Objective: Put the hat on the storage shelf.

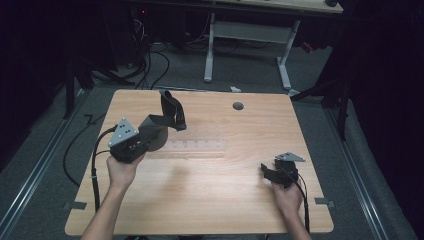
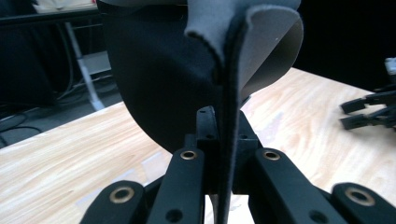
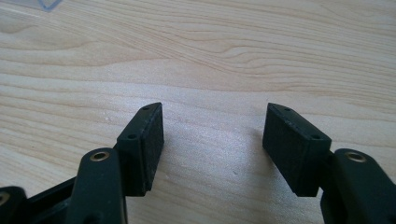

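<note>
Near the desk's (image 1: 210, 200) left edge, the left gripper (image 1: 142, 140) pinches a dark cloth (image 2: 159, 79) between its jaws; near the right edge, the right gripper (image 3: 212, 140) rests with jaws spread.

Two black grippers, left gripper (image 1: 131, 145) and right gripper (image 1: 278, 172), each topped by a grey three-cornered plate with small holes. Brass-ringed screws along the black jaw arms. Black cable trailing from each. Bare forearms, no sleeves.
</note>
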A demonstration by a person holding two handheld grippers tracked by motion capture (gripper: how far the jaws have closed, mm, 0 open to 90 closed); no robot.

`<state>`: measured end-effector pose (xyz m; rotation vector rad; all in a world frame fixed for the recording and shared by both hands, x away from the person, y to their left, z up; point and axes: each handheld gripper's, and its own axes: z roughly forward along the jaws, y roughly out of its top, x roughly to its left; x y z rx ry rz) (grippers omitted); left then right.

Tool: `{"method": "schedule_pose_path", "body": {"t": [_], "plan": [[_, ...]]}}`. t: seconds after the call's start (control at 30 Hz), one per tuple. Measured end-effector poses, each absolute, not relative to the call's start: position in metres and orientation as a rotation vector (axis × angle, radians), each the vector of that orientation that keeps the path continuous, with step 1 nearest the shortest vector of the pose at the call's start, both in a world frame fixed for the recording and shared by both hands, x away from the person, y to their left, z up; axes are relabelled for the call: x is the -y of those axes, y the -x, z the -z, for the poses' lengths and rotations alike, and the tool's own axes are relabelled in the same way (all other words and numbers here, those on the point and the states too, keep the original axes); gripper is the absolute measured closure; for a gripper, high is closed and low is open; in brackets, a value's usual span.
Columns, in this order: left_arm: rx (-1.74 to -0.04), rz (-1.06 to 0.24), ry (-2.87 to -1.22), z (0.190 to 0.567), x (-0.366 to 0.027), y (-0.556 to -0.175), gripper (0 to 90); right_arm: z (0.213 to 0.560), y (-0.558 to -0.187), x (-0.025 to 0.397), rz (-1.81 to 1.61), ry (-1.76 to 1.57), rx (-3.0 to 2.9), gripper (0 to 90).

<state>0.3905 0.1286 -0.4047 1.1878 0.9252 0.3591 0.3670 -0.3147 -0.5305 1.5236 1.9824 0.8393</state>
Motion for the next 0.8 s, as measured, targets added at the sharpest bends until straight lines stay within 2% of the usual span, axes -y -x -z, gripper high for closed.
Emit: {"method": "schedule_pose_path", "body": {"t": [0.33, 0.8], "plan": [[-0.984, -0.425, -1.139, 0.41, -0.143, -0.408, 86.2, 0.531, -0.367, 0.315, -0.84, -1.524, -1.983, 38.5], [-1.047, -0.438, -1.135, 0.424, -0.15, -0.43, 86.2, 0.531, -0.367, 0.314, -0.842, -1.518, -1.99, 37.7]]}}
